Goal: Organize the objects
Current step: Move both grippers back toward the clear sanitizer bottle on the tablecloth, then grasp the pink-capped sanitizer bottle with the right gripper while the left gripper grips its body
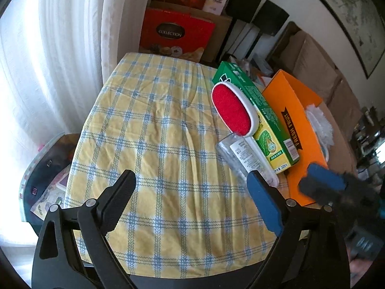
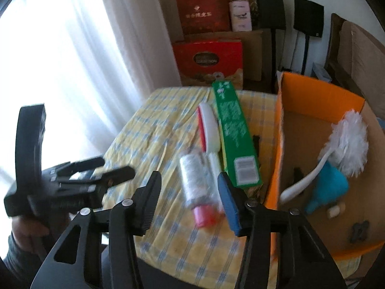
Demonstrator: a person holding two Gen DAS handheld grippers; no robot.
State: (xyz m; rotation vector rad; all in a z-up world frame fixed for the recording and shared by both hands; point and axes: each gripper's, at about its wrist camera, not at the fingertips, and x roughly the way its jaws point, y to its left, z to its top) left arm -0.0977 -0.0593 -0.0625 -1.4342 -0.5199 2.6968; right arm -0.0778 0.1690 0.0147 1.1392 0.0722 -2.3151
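A: How do your two tools stand?

B: Your left gripper (image 1: pixel 191 185) hangs over the checked cloth (image 1: pixel 149 130) with its jaws wide and only cloth between them. Your right gripper (image 2: pixel 190 190) stands narrower, half closed, and the bottle (image 2: pixel 196 180) lies between its fingers. The picture is blurred there, so you cannot tell whether the pads touch it; it looks as if they do not press on it.

A: Where are the things you are sorting?

B: They lie in a row at the right side of the cloth. The clear bottle with its pink cap (image 2: pixel 204 215) lies on its side, cap toward you. Just beside it, touching or nearly so, lies the lint brush (image 1: pixel 232 109), red pad up in the left view, its white handle running alongside the bottle. Beyond the brush lies the long green box (image 2: pixel 234 134), flat, next to the orange carton (image 2: pixel 280 130).

A: And inside the carton?

B: You see a white brush (image 2: pixel 346 142) with a fluffy head leaning on a blue thing (image 2: pixel 329 187), both on the carton's floor.

A: Your hands?

B: In the right view your left hand (image 2: pixel 26 228), in a grey sleeve, grips its tool at the left edge, well apart from the bottle.
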